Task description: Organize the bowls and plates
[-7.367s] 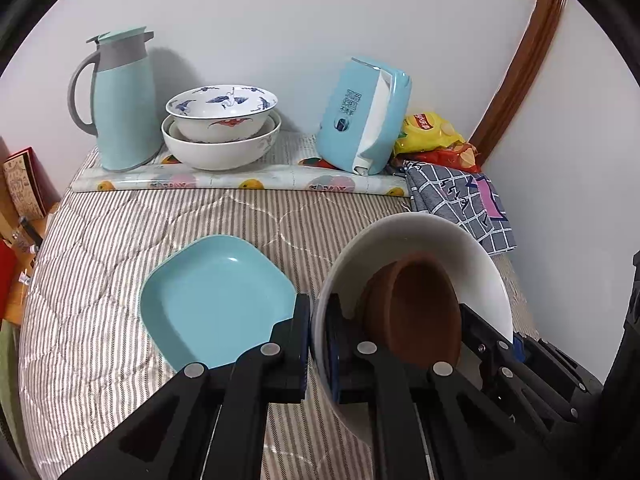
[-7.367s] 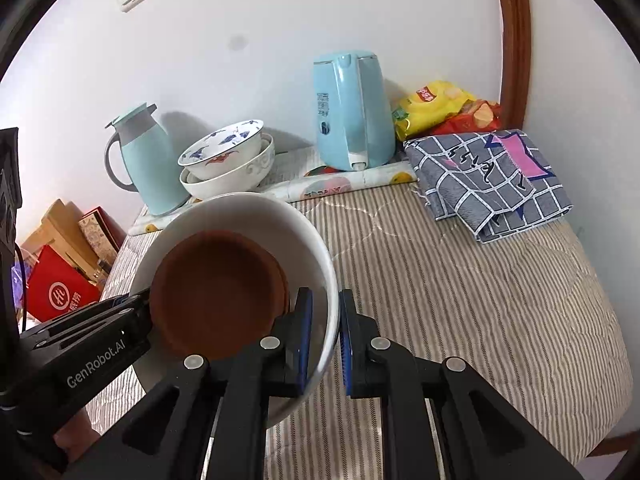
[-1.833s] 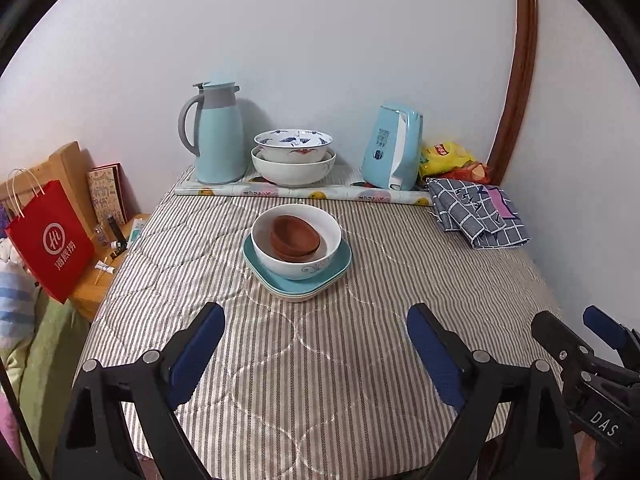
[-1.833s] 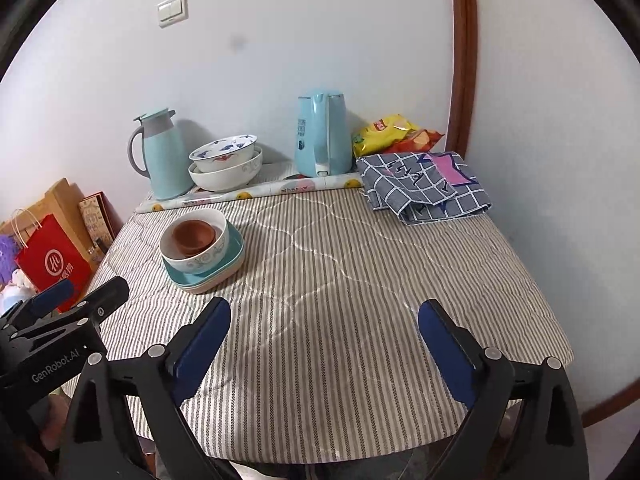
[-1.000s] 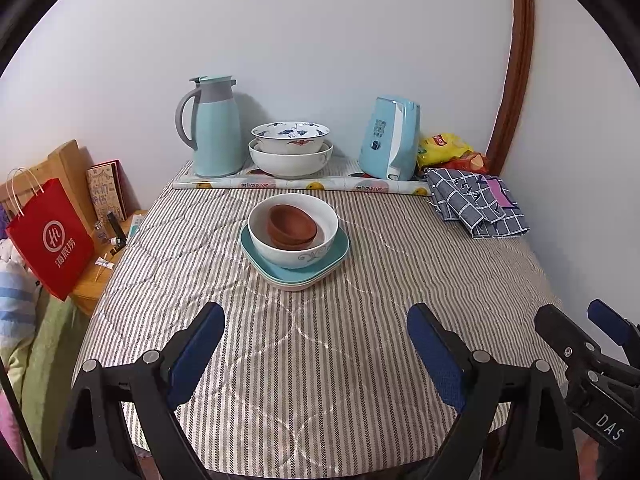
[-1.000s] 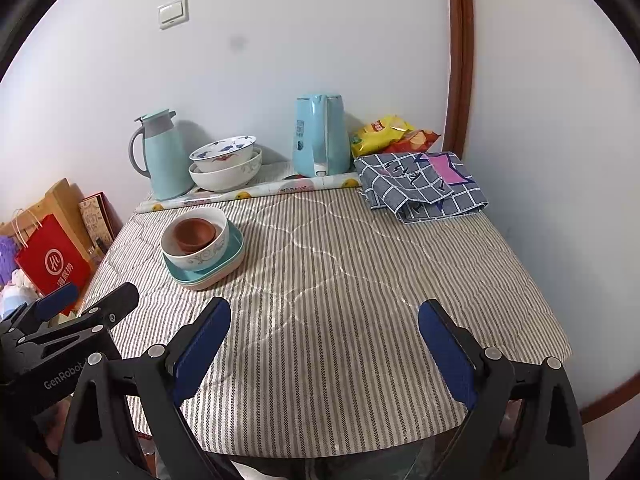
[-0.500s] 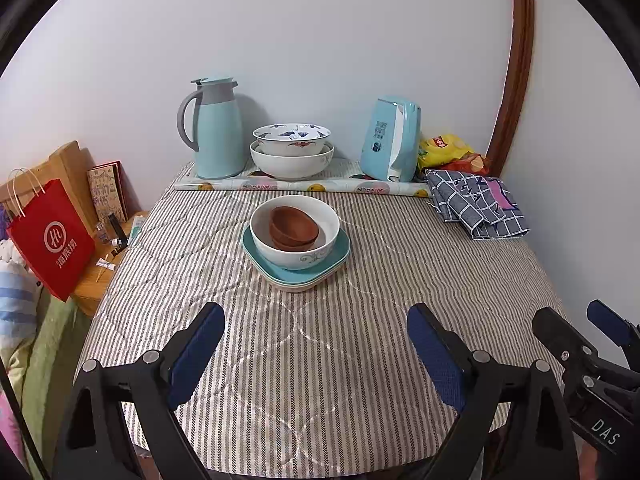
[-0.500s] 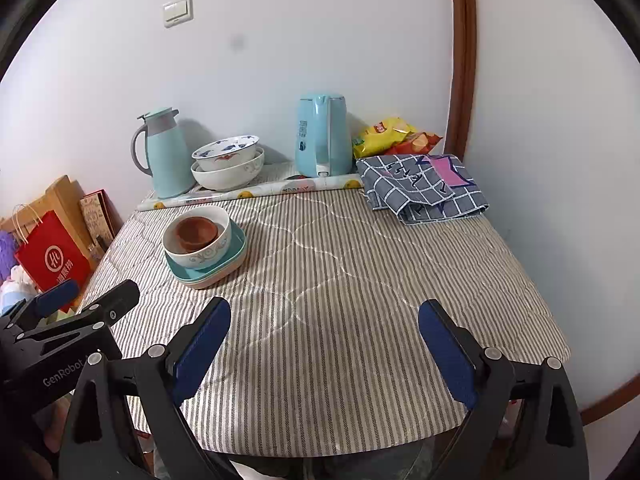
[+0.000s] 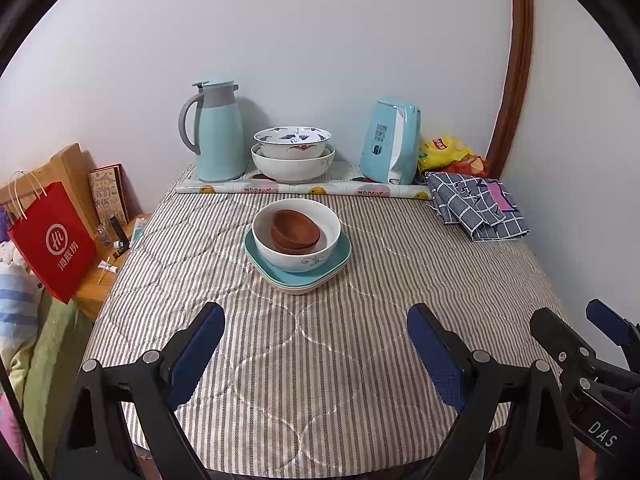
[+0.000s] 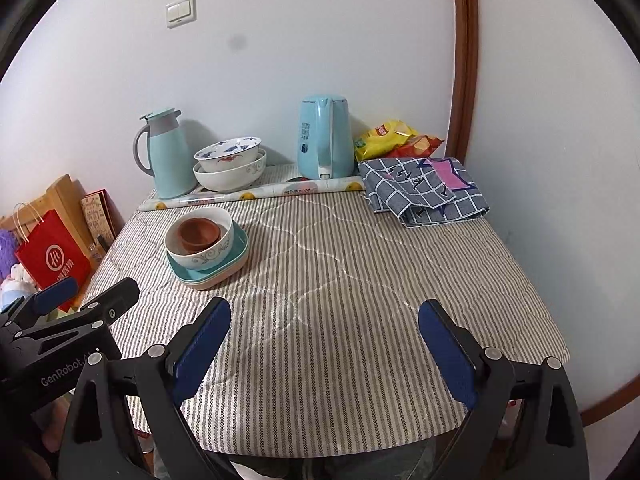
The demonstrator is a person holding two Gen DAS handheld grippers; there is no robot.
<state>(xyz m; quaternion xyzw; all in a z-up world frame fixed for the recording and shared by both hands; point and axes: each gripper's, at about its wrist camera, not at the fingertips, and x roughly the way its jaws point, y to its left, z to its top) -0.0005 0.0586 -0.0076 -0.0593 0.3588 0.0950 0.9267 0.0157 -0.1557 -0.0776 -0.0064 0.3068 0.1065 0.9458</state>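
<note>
A brown bowl (image 9: pixel 295 233) sits inside a white bowl (image 9: pixel 298 254), which stands on a teal square plate (image 9: pixel 340 258) stacked on a second pale plate, mid-table. The stack also shows in the right wrist view (image 10: pixel 204 246) at the left. Two more nested white bowls (image 9: pixel 292 156) stand at the back. My left gripper (image 9: pixel 316 354) is open and empty, held back over the table's near edge. My right gripper (image 10: pixel 324 346) is open and empty, also near the front edge.
A teal thermos jug (image 9: pixel 216 132), a light blue kettle (image 9: pixel 392 146), snack bags (image 9: pixel 444 152) and a folded checked cloth (image 9: pixel 478 204) line the back and right. A red paper bag (image 9: pixel 54 248) stands off the striped table's (image 9: pixel 320 360) left side.
Both grippers let go of the white bowl with the brown bowl in it, now on the teal plate, opened wide and pulled back. In the last second only slight camera drift.
</note>
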